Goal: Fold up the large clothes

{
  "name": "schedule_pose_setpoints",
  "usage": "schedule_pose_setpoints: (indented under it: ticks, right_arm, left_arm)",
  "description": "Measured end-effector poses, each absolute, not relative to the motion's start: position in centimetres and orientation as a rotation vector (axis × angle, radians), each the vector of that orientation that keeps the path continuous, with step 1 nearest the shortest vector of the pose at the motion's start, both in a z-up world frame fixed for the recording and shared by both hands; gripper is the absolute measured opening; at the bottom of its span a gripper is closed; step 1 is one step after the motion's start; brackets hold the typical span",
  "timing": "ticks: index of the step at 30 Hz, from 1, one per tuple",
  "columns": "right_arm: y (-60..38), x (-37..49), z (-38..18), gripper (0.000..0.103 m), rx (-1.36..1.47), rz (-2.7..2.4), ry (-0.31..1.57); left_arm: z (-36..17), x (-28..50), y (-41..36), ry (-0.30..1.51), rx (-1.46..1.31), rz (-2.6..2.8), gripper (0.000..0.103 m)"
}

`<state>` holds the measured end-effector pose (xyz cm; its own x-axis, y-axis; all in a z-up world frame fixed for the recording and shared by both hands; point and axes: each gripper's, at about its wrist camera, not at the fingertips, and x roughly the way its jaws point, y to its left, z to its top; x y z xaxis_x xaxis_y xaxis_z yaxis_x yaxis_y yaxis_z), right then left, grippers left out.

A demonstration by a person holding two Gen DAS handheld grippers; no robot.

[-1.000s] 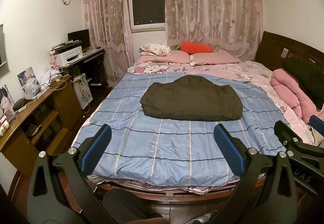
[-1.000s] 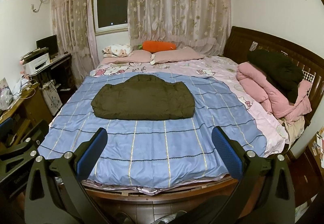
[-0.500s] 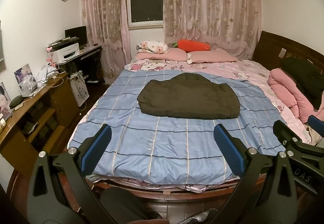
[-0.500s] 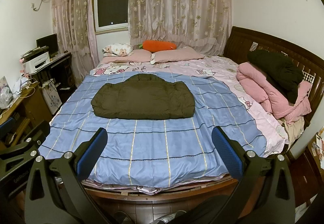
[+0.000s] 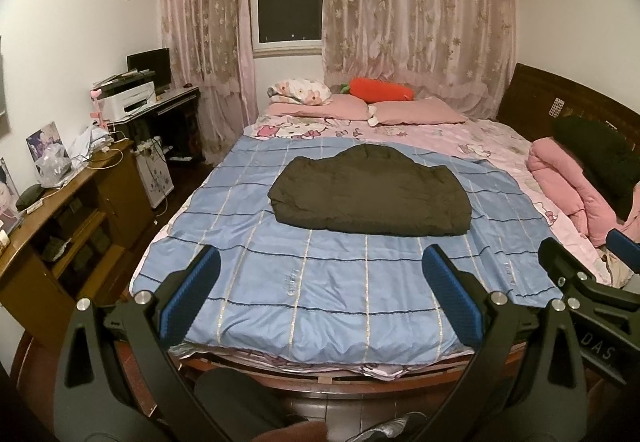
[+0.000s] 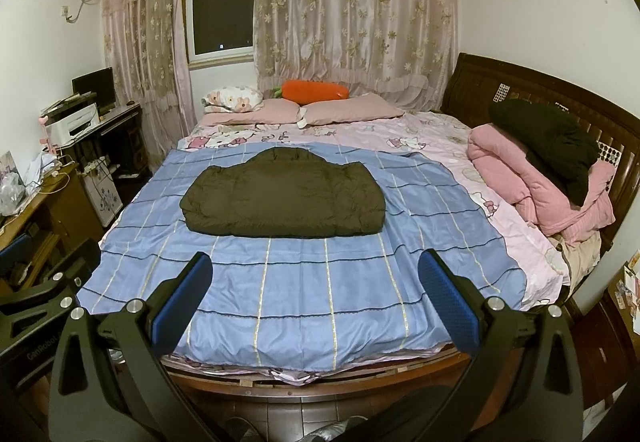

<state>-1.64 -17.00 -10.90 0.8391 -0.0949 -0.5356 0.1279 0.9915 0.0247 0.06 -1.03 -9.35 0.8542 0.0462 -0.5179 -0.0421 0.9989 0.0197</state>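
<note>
A dark olive padded jacket point(image 5: 370, 194) point(image 6: 284, 198) lies folded into a flat bundle in the middle of the blue checked cover point(image 5: 320, 282) point(image 6: 320, 282) on the bed. My left gripper point(image 5: 320, 294) hangs open over the foot of the bed, well short of the jacket, with nothing between its blue pads. In the same way my right gripper point(image 6: 316, 294) stands open and empty near the bed's foot edge. The right gripper's body shows at the right border of the left wrist view, and the left one at the left border of the right wrist view.
A folded pink quilt point(image 6: 536, 186) with a black garment point(image 6: 552, 146) on top lies by the wooden headboard point(image 6: 520, 90) at right. Pink pillows point(image 5: 416, 110) and an orange cushion point(image 5: 380, 90) sit under the curtains. A wooden desk point(image 5: 60, 210) and printer point(image 5: 128, 102) stand left.
Both grippers have drifted slightly, the left view shifting a little so the bed sits further right in it. The jacket has not moved and both grippers stay open.
</note>
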Motion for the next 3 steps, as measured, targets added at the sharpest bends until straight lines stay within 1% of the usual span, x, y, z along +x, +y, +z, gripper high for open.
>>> schedule_pose_setpoints:
  ticks: [3]
  right_arm:
    - [-16.99, -1.64, -10.91, 0.102, 0.06, -0.117, 0.563]
  left_arm:
    - [-9.28, 0.03, -0.98, 0.544, 0.01, 0.049, 0.101]
